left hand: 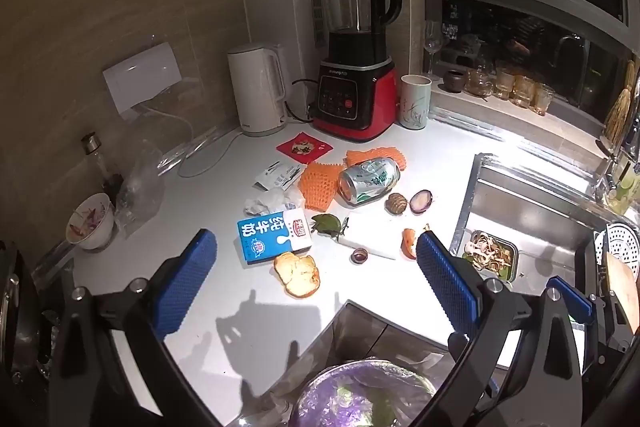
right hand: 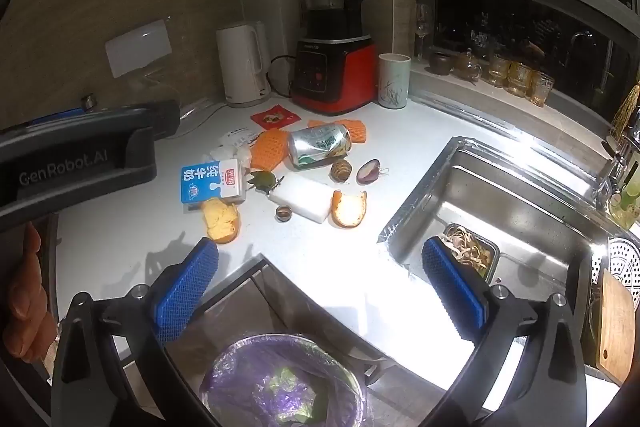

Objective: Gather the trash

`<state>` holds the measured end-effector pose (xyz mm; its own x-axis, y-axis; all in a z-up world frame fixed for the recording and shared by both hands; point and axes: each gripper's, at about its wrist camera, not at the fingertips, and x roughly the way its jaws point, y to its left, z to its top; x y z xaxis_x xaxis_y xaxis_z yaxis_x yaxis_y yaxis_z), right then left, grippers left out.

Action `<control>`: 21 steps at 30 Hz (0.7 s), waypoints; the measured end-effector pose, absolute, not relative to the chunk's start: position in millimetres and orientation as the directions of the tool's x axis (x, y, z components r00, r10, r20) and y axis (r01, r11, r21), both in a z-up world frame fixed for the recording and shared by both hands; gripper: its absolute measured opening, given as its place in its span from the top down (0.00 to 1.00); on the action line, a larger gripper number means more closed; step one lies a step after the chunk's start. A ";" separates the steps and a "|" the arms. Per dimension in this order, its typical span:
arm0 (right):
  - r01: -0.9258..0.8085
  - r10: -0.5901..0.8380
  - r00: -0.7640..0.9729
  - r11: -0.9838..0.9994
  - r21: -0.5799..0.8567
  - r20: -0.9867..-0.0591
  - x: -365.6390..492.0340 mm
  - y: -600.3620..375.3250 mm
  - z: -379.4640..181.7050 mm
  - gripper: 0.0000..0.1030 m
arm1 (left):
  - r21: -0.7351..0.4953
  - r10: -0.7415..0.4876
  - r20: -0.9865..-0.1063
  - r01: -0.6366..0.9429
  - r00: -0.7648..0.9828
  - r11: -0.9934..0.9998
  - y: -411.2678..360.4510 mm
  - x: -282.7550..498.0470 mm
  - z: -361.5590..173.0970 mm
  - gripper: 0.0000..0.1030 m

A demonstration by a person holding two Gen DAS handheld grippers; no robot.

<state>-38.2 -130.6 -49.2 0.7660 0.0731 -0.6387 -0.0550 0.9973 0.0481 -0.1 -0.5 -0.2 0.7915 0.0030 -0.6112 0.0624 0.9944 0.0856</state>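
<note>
Both claws stand wide open and hold nothing, so the step in hand looks like picking the first piece. With the carton (left hand: 274,235) as landmark: the left claw (left hand: 316,283) hovers just in front of it, above the desk (left hand: 200,195); peel (left hand: 298,275) lies at its near corner, the can (left hand: 368,181) behind-right. The right claw (right hand: 320,289) hangs over the lined bin (right hand: 280,383) below the desk edge. Next move, likely: lower onto one piece and close.

Both wrist views look obliquely down from above the bench (left hand: 208,311) front edge, sharing its litter and sink (right hand: 520,195).
</note>
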 end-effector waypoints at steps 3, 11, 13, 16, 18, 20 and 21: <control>-0.058 0.070 0.767 0.998 0.039 -0.638 -38.2 -130.3 -49.9 0.02 | 0.083 0.003 -0.615 0.061 0.789 0.995 0.2 0.8 -0.4 0.07; -0.055 0.061 0.760 0.998 0.030 -0.647 -35.8 -126.7 -58.1 0.02 | 0.066 -0.007 -0.615 0.060 0.789 0.996 -1.4 -0.9 2.0 0.07; -0.056 0.062 0.761 0.998 0.029 -0.646 -37.6 -127.7 -59.8 0.02 | 0.056 -0.011 -0.622 0.059 0.783 0.997 1.1 4.8 -0.5 0.07; -0.062 0.062 0.754 0.998 0.023 -0.654 -33.2 -128.1 -55.4 0.02 | 0.042 -0.019 -0.629 0.058 0.777 0.997 3.6 7.2 -1.8 0.07; -0.064 0.064 0.753 0.998 0.024 -0.655 -31.6 -128.4 -55.4 0.02 | 0.039 -0.020 -0.630 0.057 0.777 0.998 6.1 8.4 -2.5 0.07; -0.064 0.064 0.752 0.998 0.023 -0.656 -30.8 -128.1 -56.2 0.02 | 0.039 -0.021 -0.630 0.059 0.776 0.998 6.9 9.0 -2.6 0.07; -0.066 0.065 0.752 0.998 0.024 -0.656 -30.4 -128.0 -56.5 0.02 | 0.039 -0.022 -0.630 0.059 0.776 0.997 6.8 8.9 -2.4 0.07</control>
